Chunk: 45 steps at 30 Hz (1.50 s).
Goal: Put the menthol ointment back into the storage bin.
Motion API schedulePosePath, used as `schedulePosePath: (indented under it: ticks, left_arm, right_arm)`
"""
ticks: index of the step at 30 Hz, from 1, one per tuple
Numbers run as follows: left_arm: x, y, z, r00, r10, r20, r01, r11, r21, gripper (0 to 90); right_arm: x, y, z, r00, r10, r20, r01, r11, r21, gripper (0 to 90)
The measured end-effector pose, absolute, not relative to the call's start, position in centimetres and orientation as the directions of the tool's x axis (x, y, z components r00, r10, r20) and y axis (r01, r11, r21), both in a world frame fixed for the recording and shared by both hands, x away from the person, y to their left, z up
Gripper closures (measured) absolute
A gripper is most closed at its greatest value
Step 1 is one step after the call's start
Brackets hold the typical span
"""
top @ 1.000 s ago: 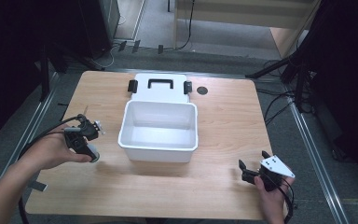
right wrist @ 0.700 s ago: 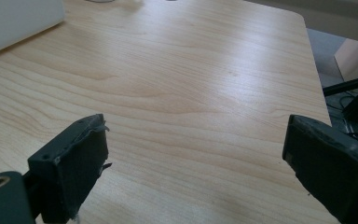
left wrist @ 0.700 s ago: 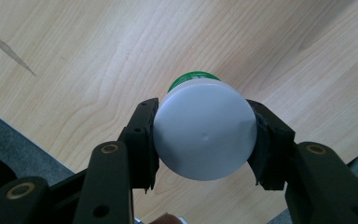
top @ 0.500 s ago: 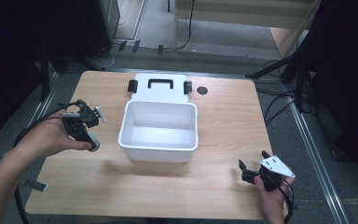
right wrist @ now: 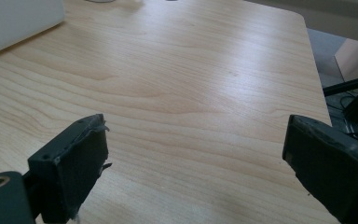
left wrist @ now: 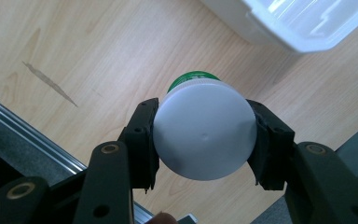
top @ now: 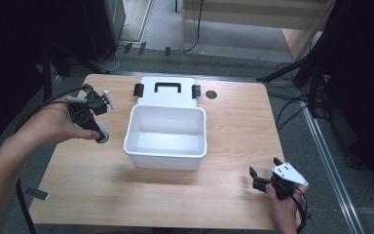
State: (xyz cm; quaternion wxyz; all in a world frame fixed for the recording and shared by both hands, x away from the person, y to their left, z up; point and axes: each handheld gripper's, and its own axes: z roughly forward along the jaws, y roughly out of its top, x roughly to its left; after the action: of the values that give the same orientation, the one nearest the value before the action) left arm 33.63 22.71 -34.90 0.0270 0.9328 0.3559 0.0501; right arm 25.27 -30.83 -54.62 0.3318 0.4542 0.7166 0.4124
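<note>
Left gripper (left wrist: 204,135) clenched on one white-lidded jar (left wrist: 204,140), green below the lid; lifted off the table (top: 233,190) since a second ago and carried nearer the bin's left wall. Taken as the carry stage toward one open white bin (top: 167,155) at centre. Right gripper (top: 265,170), jaws spread and bare, parked at near right, unmoved. Also counted: one white lid (top: 165,92) with a black handle, flat behind the bin; one dark round disc (top: 211,94) at far right.

White bin (top: 167,155) and lid (top: 167,91) on wooden table (top: 233,122).
</note>
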Motion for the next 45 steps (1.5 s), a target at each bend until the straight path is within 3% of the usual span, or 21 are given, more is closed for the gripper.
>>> schedulePosePath:
  ticks: [26,45]
  left_arm:
    - [35.5,16.0,-32.6,0.815,0.572,0.094,0.566,-0.820,0.079,51.3]
    - [36.5,12.9,-34.2,0.849,0.522,0.083,0.517,-0.852,0.079,51.3]
  right_arm:
    - [25.2,-30.9,-54.6,-0.370,0.924,-0.098,0.375,0.245,0.894,6.9]
    - [25.2,-30.9,-54.6,-0.372,0.923,-0.096,0.369,0.242,0.898,6.9]
